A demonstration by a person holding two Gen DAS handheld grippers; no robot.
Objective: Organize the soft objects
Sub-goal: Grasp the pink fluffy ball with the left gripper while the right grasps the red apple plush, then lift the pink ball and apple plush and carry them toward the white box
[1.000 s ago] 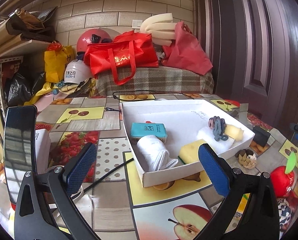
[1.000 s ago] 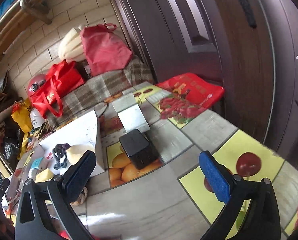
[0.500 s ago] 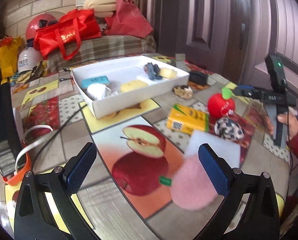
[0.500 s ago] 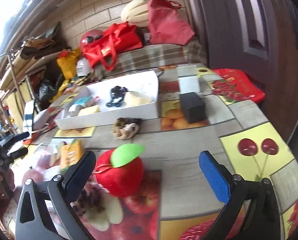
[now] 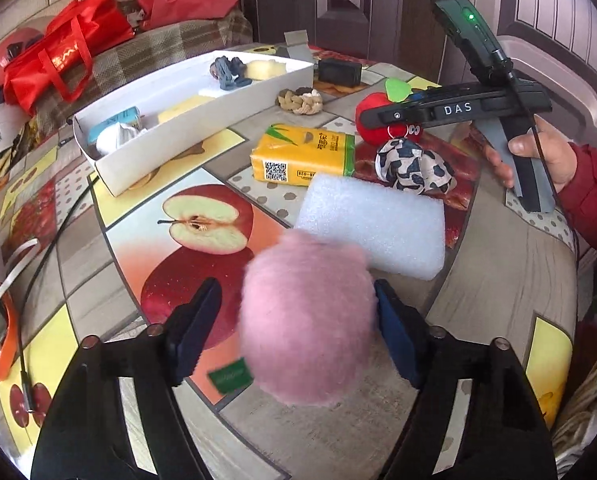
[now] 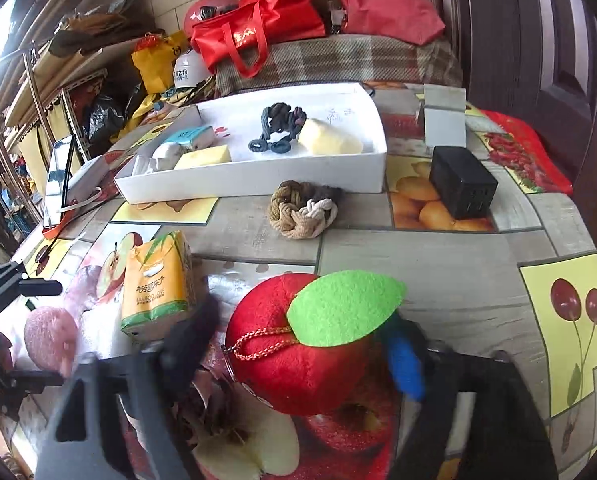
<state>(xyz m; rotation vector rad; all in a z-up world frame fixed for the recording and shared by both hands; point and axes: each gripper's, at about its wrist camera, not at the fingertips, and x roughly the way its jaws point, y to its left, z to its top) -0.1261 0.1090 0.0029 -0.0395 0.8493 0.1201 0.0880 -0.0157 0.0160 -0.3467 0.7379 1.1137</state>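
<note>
Both grippers have just been closing. Left gripper [image 5: 298, 328] straddles the fuzzy pink pompom [image 5: 306, 316], grip unclear. Right gripper [image 6: 302, 344], blurry, flanks the plush red apple [image 6: 298, 340]; white box [image 6: 250, 178] at 11 o'clock

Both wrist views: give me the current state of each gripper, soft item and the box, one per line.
Left gripper: jaws closing around the pink pompom, left pad not touching.
Right gripper: jaws closing around the plush apple, contact unclear.
White foam block: flat on table.
Tissue pack: lying outside box.
Braided rope knot: outside box.
White box: open, partly filled.
</note>
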